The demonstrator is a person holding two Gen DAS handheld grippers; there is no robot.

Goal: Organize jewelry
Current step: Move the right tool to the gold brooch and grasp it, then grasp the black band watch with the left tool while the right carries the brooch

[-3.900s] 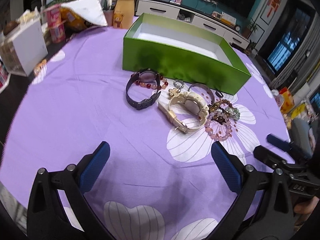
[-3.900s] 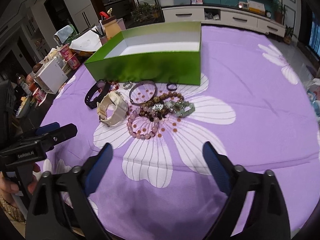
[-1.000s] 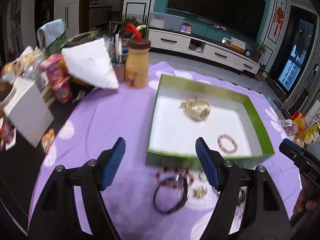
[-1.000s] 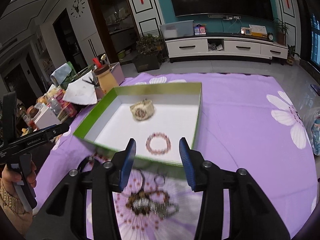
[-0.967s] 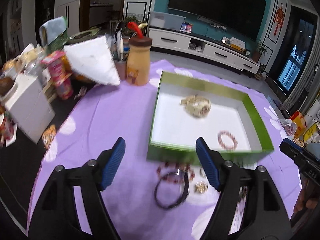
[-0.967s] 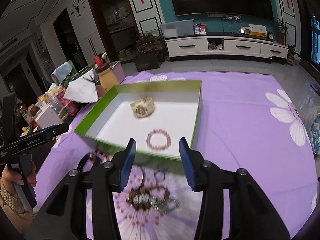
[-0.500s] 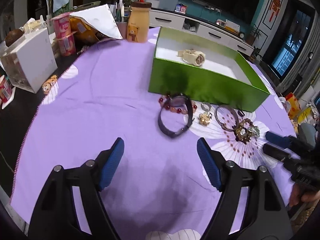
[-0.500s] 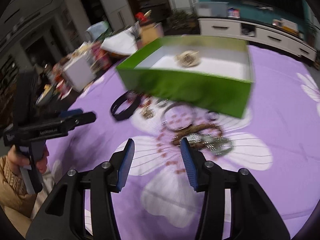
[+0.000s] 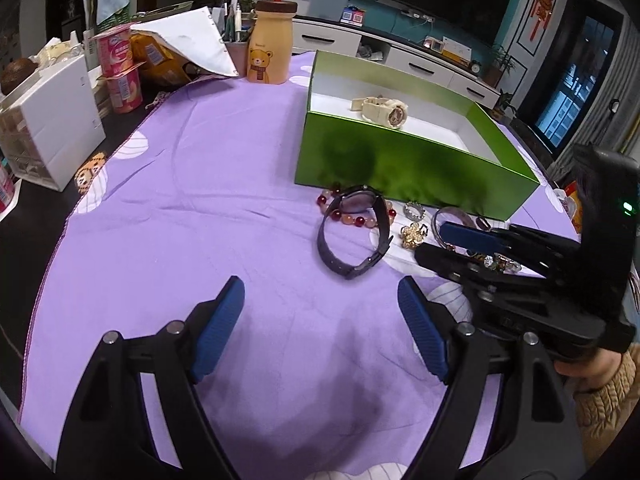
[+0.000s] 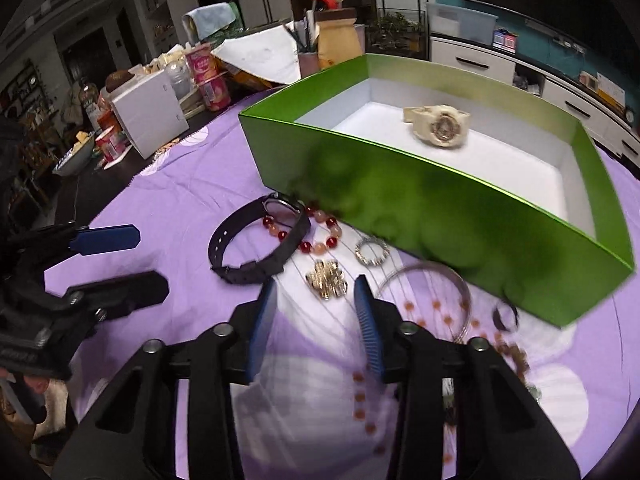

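Note:
A green box stands on the purple cloth with a cream watch inside. In front of it lie a black watch, a red bead bracelet, a gold brooch, a small sparkly ring, a silver bangle and a dark ring. My right gripper is open and empty, low over the cloth, just short of the brooch. My left gripper is open and empty, short of the black watch.
A bear bottle, a white box, yoghurt cups and papers crowd the far left of the table. The table edge runs along the left. The right gripper's body sits to the right of the jewelry.
Both grippers have come down from above the box toward the cloth. The right gripper has moved in close to the brooch and its jaws stand a little narrower.

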